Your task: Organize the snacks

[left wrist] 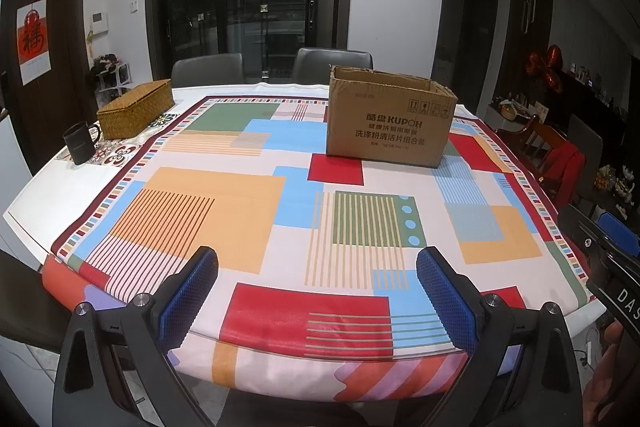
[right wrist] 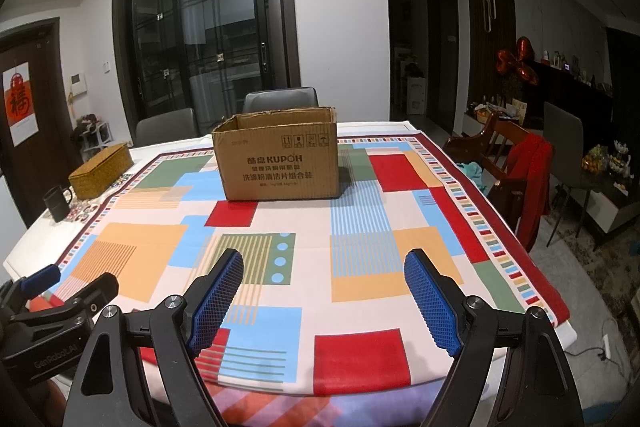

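Firstly, left wrist view: left gripper (left wrist: 317,269) spread wide above the near edge of the table (left wrist: 60,187), blue pads (left wrist: 188,301) well apart, nothing held, nothing touched. Cardboard box (left wrist: 390,131) standing upright on the patterned tablecloth (left wrist: 224,211) toward the far side, right of centre, top flaps open, printed long face turned toward the camera, long axis running left to right across the picture. Interior hidden from this angle; no snacks discernible. Woven basket (left wrist: 134,109) at far left, black mug (left wrist: 80,143) just beside it nearer the table edge. Part of the right gripper (left wrist: 612,267) visible at the right border, opening not readable there.

Next, right wrist view: right gripper (right wrist: 324,265) likewise spread wide, pads (right wrist: 216,307) apart over the near part of the tablecloth (right wrist: 360,267), empty, in contact with nothing. Cardboard box (right wrist: 278,163) upright near the far middle of the table (right wrist: 24,247), printed long face toward the camera, a short end face seen at right, long axis again left to right, slightly skewed. Woven basket (right wrist: 102,171) and black mug (right wrist: 58,203) at far left. Left gripper (right wrist: 70,285) at lower left, seen only in part. Red garment (right wrist: 532,183) draped over a wooden chair (right wrist: 492,147) beyond the table's right edge.
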Tool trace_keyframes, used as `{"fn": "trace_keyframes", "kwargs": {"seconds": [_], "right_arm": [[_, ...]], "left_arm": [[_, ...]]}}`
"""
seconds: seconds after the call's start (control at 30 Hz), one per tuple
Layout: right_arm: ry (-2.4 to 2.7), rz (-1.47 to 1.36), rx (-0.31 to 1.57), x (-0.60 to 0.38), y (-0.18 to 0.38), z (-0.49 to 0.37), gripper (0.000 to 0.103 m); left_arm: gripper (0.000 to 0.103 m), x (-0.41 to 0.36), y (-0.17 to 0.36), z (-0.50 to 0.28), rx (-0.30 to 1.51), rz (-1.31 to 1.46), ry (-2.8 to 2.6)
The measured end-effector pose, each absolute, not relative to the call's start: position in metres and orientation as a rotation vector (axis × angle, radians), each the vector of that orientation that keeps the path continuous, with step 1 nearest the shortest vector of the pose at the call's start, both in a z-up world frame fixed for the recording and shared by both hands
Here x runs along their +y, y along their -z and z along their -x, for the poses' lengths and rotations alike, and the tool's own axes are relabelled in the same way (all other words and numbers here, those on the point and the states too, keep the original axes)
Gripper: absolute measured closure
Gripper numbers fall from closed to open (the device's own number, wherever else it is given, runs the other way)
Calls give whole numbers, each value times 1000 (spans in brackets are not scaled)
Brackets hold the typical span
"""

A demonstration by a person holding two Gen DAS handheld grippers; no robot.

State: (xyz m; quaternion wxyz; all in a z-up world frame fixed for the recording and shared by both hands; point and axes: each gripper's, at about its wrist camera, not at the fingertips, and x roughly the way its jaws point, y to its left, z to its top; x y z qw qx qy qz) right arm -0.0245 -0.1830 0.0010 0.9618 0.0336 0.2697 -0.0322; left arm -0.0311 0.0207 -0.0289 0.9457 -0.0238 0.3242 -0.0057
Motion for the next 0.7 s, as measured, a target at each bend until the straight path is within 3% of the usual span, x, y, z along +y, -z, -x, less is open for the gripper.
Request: {"fn": "trace_keyframes", "kwargs": {"seconds": [0.7], "right_arm": [[67,-67,543,-184,-2,25,19]], "left_arm": [[2,23,29,32,654,46,8]]}}
